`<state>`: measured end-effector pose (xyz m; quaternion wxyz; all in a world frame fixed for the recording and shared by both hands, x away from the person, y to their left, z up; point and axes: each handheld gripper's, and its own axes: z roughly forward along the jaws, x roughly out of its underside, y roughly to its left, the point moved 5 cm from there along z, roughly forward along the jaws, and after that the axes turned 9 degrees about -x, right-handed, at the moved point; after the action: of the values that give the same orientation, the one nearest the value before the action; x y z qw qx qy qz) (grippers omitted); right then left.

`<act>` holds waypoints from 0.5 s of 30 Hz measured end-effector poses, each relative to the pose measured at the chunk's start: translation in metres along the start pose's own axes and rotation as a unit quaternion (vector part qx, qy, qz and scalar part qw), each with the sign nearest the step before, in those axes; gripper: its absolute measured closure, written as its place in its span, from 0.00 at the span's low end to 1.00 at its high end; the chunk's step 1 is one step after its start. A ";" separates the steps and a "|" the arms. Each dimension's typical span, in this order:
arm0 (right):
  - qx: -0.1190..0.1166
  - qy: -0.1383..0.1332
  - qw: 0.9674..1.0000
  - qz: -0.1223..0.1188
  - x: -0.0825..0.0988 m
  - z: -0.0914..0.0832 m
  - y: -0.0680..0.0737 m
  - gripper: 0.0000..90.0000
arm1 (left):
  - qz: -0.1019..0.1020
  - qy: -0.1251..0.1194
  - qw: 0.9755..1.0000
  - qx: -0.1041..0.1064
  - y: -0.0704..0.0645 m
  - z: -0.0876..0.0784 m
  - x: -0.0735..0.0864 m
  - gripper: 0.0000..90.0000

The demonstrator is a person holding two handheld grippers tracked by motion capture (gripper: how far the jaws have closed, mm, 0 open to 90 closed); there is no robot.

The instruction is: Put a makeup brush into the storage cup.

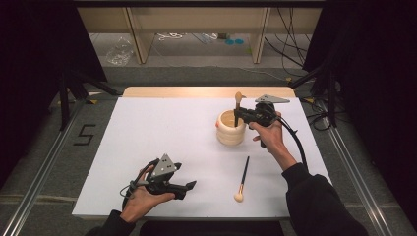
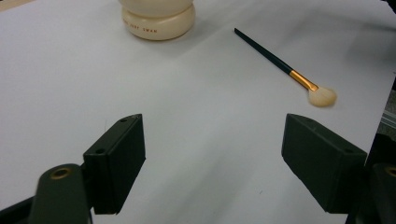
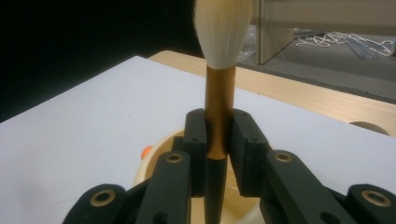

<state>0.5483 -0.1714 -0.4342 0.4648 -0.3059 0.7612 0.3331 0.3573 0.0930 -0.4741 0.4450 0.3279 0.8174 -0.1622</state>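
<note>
Right tongs [image 3: 218,140] are clenched on an upright brush [image 3: 218,98], bristles up, handle over the cup [image 1: 231,129] at 1 o'clock on the counter [image 1: 162,128]. Brush should be kept vertical, lowered centrally, then released. Left tongs [image 2: 212,163] are spread, empty. Counted: two brushes, second [image 1: 242,179] flat at 5 o'clock of the cup; one cup.

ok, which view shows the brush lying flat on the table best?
Left gripper view: the loose brush shows whole, dark handle, gold ferrule and pale bristles. The high view has it small, near the front edge.
</note>
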 end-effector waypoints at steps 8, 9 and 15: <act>0.005 0.011 1.000 -0.001 0.003 0.000 0.000 0.71 | 0.005 0.004 1.000 0.001 0.001 -0.001 0.000 0.24; 0.003 0.017 1.000 0.008 0.002 -0.001 0.001 0.68 | 0.000 0.005 1.000 0.000 0.001 -0.001 0.001 0.24; 0.006 0.018 1.000 -0.016 -0.003 -0.012 0.005 0.56 | -0.011 0.001 1.000 -0.005 0.001 -0.001 0.000 0.24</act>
<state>0.5395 -0.1774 -0.4256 0.4582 -0.3211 0.7665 0.3152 0.3567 0.0944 -0.4736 0.4437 0.3171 0.8224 -0.1623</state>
